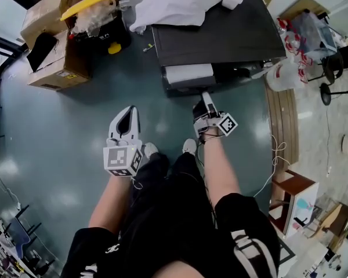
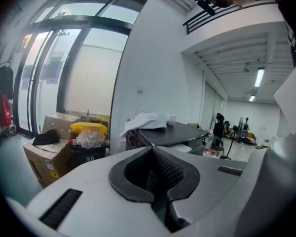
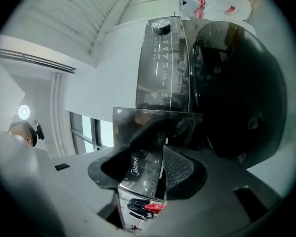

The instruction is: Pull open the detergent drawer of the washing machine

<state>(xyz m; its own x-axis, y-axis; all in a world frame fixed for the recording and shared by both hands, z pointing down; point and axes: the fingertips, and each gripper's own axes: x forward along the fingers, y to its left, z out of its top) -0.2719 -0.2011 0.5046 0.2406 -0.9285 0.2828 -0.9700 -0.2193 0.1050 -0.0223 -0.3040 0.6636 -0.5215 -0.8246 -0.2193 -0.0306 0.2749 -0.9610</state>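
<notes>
The dark-topped washing machine (image 1: pixel 220 33) stands ahead of me, its round door (image 3: pixel 232 83) and control panel (image 3: pixel 163 58) lying sideways in the right gripper view. Its detergent drawer (image 1: pixel 188 74) juts out from the front, with a pale tray behind a glossy front panel (image 3: pixel 138 174) that bears a logo. My right gripper (image 1: pixel 207 104) (image 3: pixel 155 174) is shut on that front panel, one pad on each face. My left gripper (image 1: pixel 126 123) (image 2: pixel 155 181) hangs to the left over the floor, away from the machine, its pads together with nothing between them.
A white cloth (image 1: pixel 174 2) lies on the machine's top. Cardboard boxes (image 1: pixel 52 45) and a yellow-lidded bin (image 1: pixel 93 10) stand to the left. Plastic bags (image 1: pixel 287 74) sit to the right of the machine, and a wooden stool (image 1: pixel 293 190) at the right. My legs fill the foreground.
</notes>
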